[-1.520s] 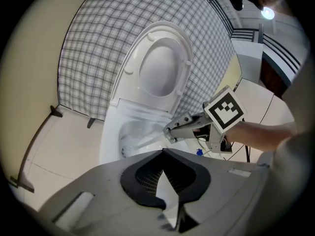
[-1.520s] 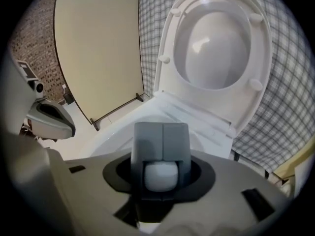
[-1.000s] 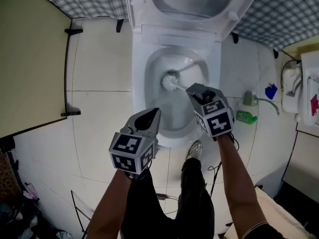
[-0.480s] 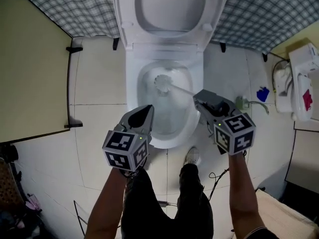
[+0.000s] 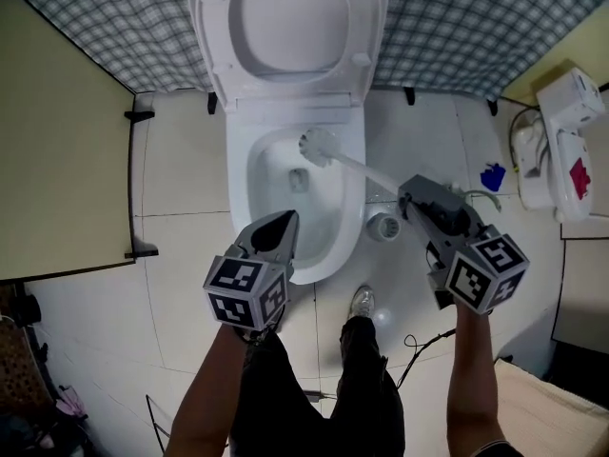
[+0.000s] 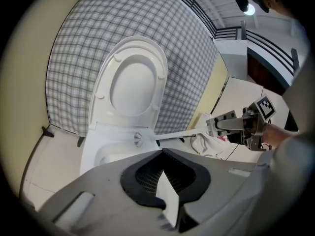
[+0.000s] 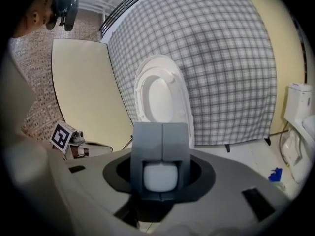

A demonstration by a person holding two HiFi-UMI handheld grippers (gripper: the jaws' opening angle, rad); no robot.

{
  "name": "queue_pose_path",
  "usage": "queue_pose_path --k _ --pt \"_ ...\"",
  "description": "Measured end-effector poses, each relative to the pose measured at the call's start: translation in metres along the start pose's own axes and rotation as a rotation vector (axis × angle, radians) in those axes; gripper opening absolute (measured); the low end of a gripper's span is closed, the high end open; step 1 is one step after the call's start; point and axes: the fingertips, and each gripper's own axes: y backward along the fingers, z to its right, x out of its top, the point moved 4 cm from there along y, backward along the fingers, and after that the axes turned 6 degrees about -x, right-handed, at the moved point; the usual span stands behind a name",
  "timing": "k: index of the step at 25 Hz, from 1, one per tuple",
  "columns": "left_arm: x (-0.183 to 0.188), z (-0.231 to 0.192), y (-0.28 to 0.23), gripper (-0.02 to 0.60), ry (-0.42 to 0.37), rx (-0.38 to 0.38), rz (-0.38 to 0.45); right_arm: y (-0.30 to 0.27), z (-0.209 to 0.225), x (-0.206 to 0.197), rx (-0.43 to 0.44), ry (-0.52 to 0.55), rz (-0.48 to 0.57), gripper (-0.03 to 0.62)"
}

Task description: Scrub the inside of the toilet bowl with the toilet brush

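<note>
The white toilet [image 5: 352, 193] stands with seat and lid [image 5: 285, 22] raised. The toilet brush's bristle head [image 5: 319, 148] is at the back right of the bowl, level with the rim. Its white handle [image 5: 373, 173] slants right to my right gripper [image 5: 412, 191], which is shut on it. In the right gripper view the handle's end [image 7: 160, 177] sits between the grey jaws of the right gripper [image 7: 161, 132]. My left gripper [image 5: 277, 229] hovers over the bowl's front rim, shut and holding nothing. In the left gripper view the brush head [image 6: 139, 140] shows above the bowl.
The brush holder [image 5: 383, 227] stands on the floor right of the toilet. A checked curtain [image 5: 447, 27] hangs behind, and a beige panel [image 5: 57, 141] is at left. White fixtures [image 5: 557, 141] and a blue item [image 5: 492, 176] are at right. The person's shoe [image 5: 362, 303] is by the toilet's front.
The brush head has moved from the middle of the bowl up to its back right rim. My right gripper has drawn off to the right, beside the toilet. The left gripper has hardly moved.
</note>
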Motion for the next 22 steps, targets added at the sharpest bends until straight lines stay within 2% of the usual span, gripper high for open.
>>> queue_pose_path --k 7,12,17,22 --pt "-0.011 0.043 -0.037 0.008 -0.053 -0.084 -0.085 0.053 0.053 -0.021 -0.135 -0.075 0.029 0.175" --pt "-0.029 0.078 -0.068 0.008 -0.074 -0.149 -0.129 0.081 0.098 -0.06 -0.219 -0.158 -0.001 0.175" --pt "-0.054 0.098 -0.088 0.008 -0.081 -0.176 -0.197 0.089 0.131 -0.12 -0.294 -0.199 -0.098 0.175" --pt "-0.082 0.106 -0.105 0.008 -0.084 -0.179 -0.255 0.069 0.153 -0.187 -0.348 -0.124 -0.258 0.175"
